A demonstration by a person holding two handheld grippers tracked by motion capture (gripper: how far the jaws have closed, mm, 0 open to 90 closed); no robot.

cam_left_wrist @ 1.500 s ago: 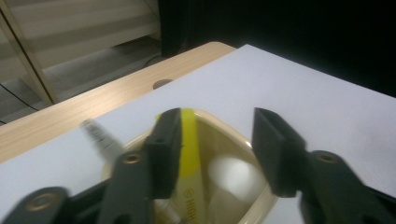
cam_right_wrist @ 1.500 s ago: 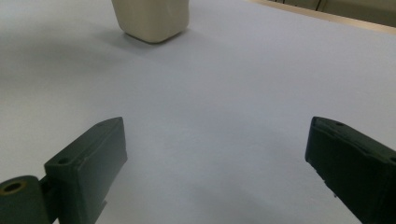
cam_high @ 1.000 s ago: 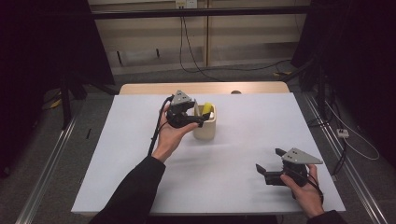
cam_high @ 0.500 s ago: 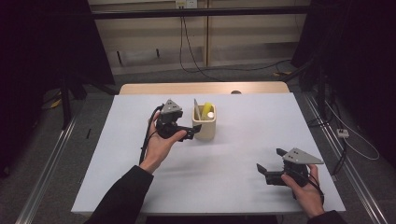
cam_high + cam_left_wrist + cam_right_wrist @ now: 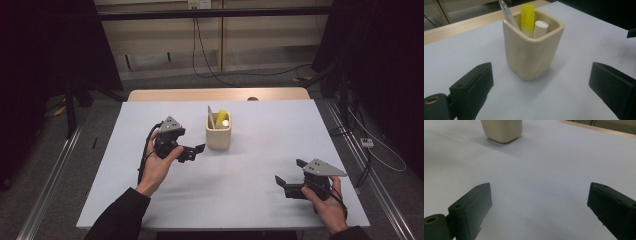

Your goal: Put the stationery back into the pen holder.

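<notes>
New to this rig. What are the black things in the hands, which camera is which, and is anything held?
A person holds a two-jaw gripper in each hand: the left gripper and the right gripper. The high view looks down from above; each of the other two views rides on one gripper and looks along its black jaws. On the white table stands a cream pen cup with a yellow marker, a white stick and a pen in it. The left jaws have just been opening, with nothing between them. Both grippers are open and hold nothing.

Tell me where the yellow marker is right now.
The yellow marker stands upright in the cream cup near the table's middle in the high view, between a pen and a white stick.
</notes>
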